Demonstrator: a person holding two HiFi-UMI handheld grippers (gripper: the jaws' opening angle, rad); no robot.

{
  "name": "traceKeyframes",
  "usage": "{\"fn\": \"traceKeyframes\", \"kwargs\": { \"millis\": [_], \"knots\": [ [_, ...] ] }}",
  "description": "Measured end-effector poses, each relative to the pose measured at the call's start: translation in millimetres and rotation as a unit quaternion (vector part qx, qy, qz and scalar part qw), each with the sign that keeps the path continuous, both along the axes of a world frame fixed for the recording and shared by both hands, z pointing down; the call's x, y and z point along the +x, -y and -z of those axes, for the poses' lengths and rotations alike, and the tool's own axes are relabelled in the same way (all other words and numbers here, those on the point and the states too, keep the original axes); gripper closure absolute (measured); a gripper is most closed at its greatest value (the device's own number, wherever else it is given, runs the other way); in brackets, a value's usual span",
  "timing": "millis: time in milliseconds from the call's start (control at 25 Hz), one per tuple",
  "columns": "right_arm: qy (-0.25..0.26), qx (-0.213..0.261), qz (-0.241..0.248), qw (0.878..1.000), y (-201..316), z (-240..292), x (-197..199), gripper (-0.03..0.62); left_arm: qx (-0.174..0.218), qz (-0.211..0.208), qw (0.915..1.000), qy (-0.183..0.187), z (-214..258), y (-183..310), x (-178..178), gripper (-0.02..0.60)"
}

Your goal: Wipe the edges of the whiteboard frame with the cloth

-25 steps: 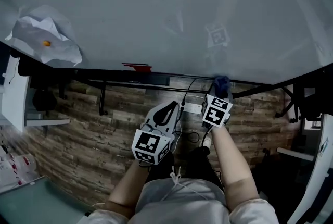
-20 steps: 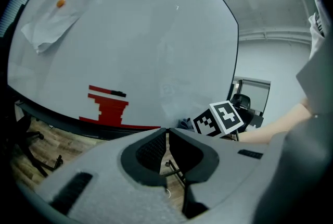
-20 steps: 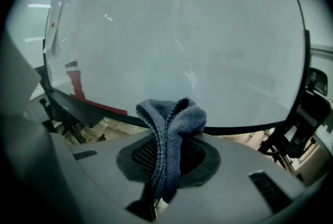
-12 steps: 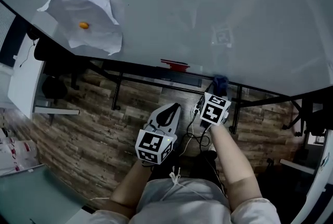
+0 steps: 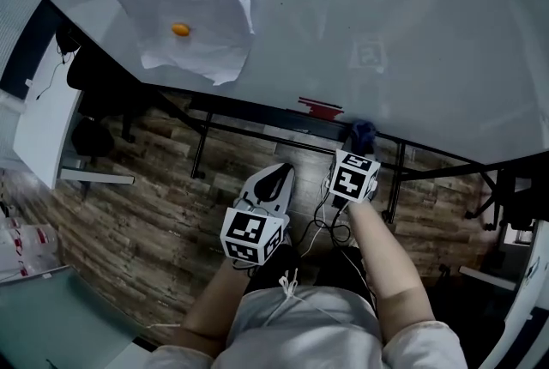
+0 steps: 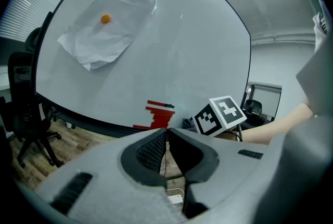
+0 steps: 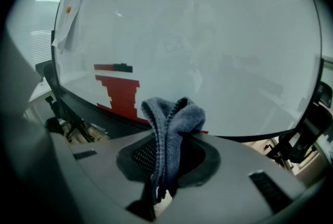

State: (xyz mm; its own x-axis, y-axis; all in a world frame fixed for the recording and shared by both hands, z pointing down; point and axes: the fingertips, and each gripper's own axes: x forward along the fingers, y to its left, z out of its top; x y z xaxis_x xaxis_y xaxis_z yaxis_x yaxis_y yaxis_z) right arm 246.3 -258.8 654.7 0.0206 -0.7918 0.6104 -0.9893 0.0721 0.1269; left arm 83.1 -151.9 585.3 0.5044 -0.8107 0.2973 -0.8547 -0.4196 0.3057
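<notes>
The whiteboard fills the upper head view, its dark bottom frame running left to right. My right gripper is shut on a blue-grey cloth, which sits right at that bottom frame. In the right gripper view the cloth sticks up folded between the jaws of the right gripper, with the frame just beyond. A red eraser rests on the frame slightly left of the cloth. My left gripper hangs lower, away from the board. Its jaws meet with nothing between them.
A crumpled white paper is pinned to the board by an orange magnet. Black stand legs drop below the frame. Cables and a power strip lie on the wood floor. A black office chair stands at the left.
The view has shifted left along the board: the paper and red eraser now sit further right. The cloth in my right gripper is much closer to the eraser. Both grippers keep their grip.
</notes>
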Motion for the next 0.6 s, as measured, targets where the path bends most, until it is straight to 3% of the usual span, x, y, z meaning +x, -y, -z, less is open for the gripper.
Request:
{"fn": "traceKeyframes", "kwargs": {
  "millis": [360, 600],
  "knots": [
    [-0.039, 0.000, 0.051, 0.998, 3.9, 16.0, -46.8, 0.530, 0.015, 0.034, 0.9992, 0.013, 13.7, 0.4, -54.1, 0.549],
    [0.006, -0.012, 0.051, 0.999, 9.1, 11.4, -80.2, 0.530, 0.012, 0.056, 0.9982, 0.018, 14.7, 4.3, -81.6, 0.549]
  ]
}}
